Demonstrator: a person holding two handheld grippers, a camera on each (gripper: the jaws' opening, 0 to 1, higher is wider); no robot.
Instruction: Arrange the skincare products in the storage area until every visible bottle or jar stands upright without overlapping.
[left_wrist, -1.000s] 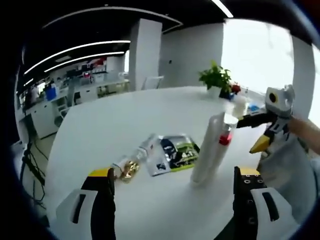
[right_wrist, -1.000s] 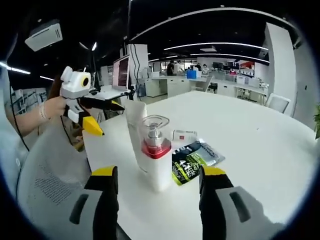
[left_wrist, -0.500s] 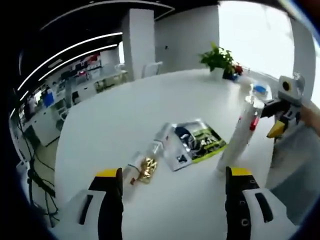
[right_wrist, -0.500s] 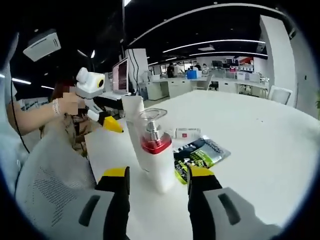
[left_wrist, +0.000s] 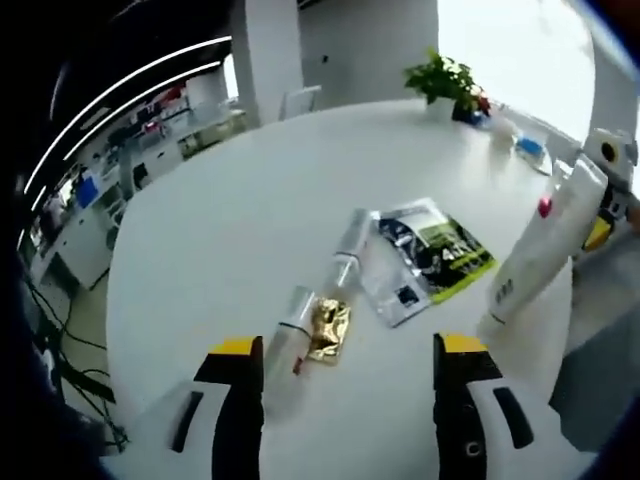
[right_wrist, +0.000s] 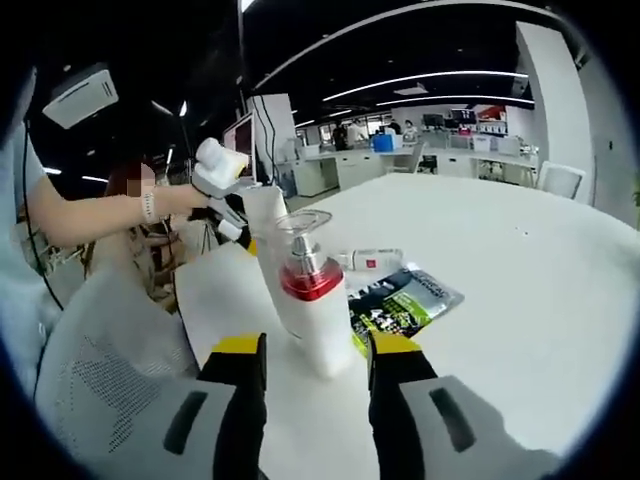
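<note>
On the white table (left_wrist: 230, 190) a small clear bottle with gold contents (left_wrist: 312, 325) lies flat, just ahead of my open left gripper (left_wrist: 348, 350). A slim tube (left_wrist: 351, 245) lies beyond it, beside a green and black sachet (left_wrist: 432, 256). A tall white tube (left_wrist: 540, 250) stands upright at the right. My right gripper (right_wrist: 318, 348) is open, its jaws flanking a white pump bottle (right_wrist: 312, 305) with a red collar; a narrow gap shows on each side. The tall white tube (right_wrist: 264, 228) stands behind it. The sachet (right_wrist: 405, 298) and slim tube (right_wrist: 370, 262) lie beyond.
A hand holds the left gripper (right_wrist: 232, 212) behind the tall tube. The right gripper (left_wrist: 600, 225) shows at the table's right edge. A potted plant (left_wrist: 445, 75) stands at the far side. A grey mesh chair (right_wrist: 90, 385) sits by the table (right_wrist: 520, 260).
The left view has risen and tilted down over the lying gold bottle. The right jaws have narrowed around the pump bottle. The left gripper has swung closer behind the tall tube.
</note>
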